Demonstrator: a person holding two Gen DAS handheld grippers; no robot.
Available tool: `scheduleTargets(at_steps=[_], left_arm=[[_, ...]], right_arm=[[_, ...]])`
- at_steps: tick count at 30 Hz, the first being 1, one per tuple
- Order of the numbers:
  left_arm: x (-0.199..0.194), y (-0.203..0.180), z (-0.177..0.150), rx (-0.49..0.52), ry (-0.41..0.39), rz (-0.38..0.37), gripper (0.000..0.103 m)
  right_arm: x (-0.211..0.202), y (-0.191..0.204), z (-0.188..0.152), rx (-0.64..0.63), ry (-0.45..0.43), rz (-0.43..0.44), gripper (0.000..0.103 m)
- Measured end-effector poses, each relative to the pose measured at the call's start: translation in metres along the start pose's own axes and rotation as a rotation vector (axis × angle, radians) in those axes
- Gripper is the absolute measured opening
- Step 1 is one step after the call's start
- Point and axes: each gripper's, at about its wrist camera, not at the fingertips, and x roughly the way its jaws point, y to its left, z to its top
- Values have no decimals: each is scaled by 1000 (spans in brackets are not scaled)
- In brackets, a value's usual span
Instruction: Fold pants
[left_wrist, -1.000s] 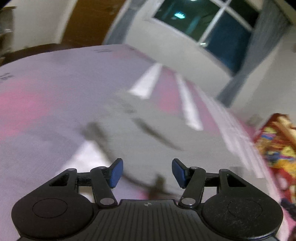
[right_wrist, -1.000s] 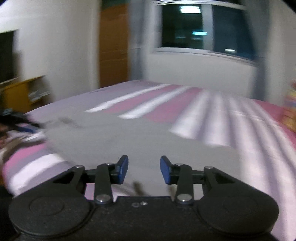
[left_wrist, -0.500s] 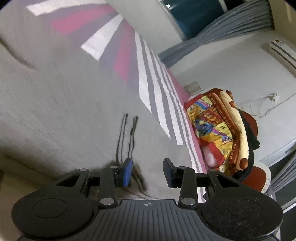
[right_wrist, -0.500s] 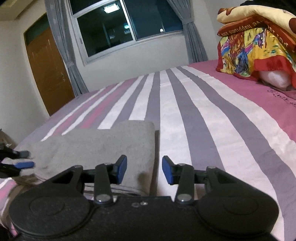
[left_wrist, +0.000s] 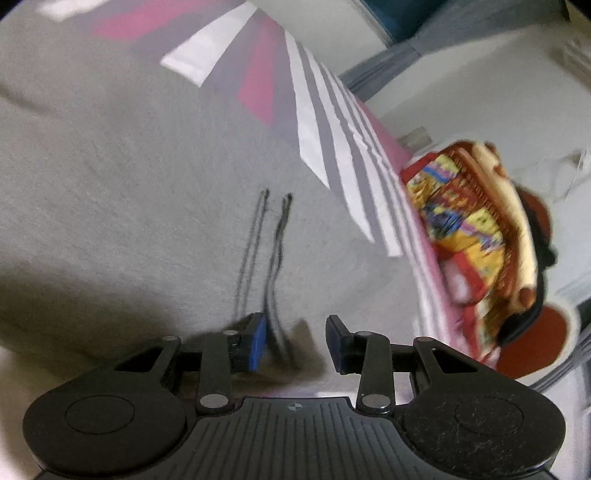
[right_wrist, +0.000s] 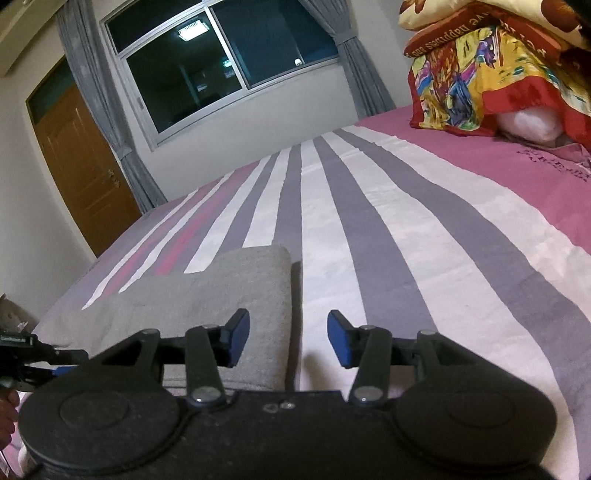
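Observation:
Grey pants (left_wrist: 129, 184) lie flat on the striped bed, with two dark drawstrings (left_wrist: 275, 258) running toward my left gripper (left_wrist: 295, 343). The left gripper is open, low over the waist edge, its left pad next to the strings. In the right wrist view the pants (right_wrist: 221, 288) show as a folded grey slab with a rounded far corner. My right gripper (right_wrist: 288, 341) is open and straddles the slab's right edge. The left gripper's tip (right_wrist: 33, 363) shows at the far left there.
The bed sheet (right_wrist: 406, 240) has pink, white and grey stripes. A pile of bright folded blankets (right_wrist: 498, 74) sits at the bed's right end and also shows in the left wrist view (left_wrist: 472, 236). A window (right_wrist: 221, 62), curtains and a wooden door (right_wrist: 81, 170) stand behind.
Both grippers swung from a blurred far view down to the pants' near edge. Over the last half second they moved slightly closer, and both stayed open.

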Motion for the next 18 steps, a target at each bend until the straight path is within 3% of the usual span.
scheduleTargets(at_steps=[2, 3, 4, 8, 11, 14, 18], left_arm=[[7, 5, 0, -57, -5, -66, 37], [10, 7, -2, -78, -8, -103, 31], [11, 4, -4, -67, -14, -110, 5], [-13, -12, -2, -14, -163, -189, 5], [-23, -11, 1, 23, -172, -147, 5], [-10, 12, -8, 35, -90, 13, 5], [-8, 23, -17, 2, -99, -4, 5]], right_arm=[[1, 0, -1, -4, 3, -2, 47], [1, 0, -1, -4, 4, -6, 48], [1, 0, 0, -1, 3, -8, 49], [-1, -7, 0, 45, -7, -22, 49], [-2, -11, 1, 72, -11, -23, 50], [0, -9, 1, 58, -1, -22, 50], [7, -1, 0, 3, 36, -29, 50]])
